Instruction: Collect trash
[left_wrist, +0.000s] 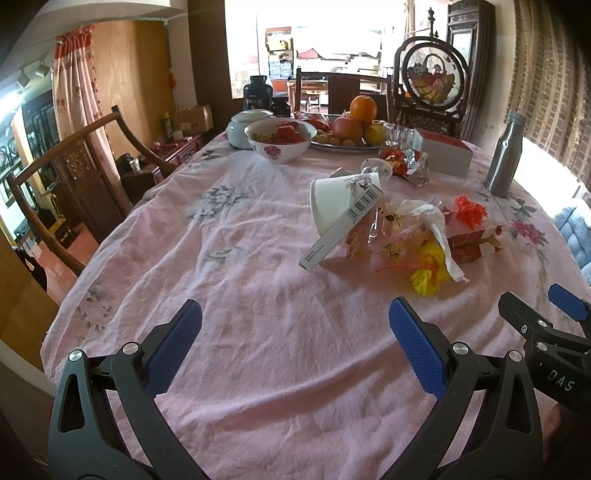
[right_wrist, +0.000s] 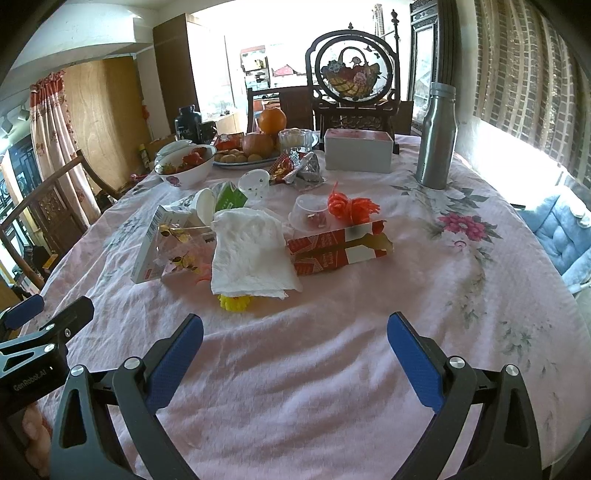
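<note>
Left gripper: I read its jaws spread wide, nothing between them, low centre of the left view over the pink tablecloth. Right gripper: likewise spread and empty. Trash, mid-frame in the right view: white napkin over a yellow pompom; red carton touching its right; paper cup tipped over, centre-right of the left view; metal bottle upright, upper right.
</note>
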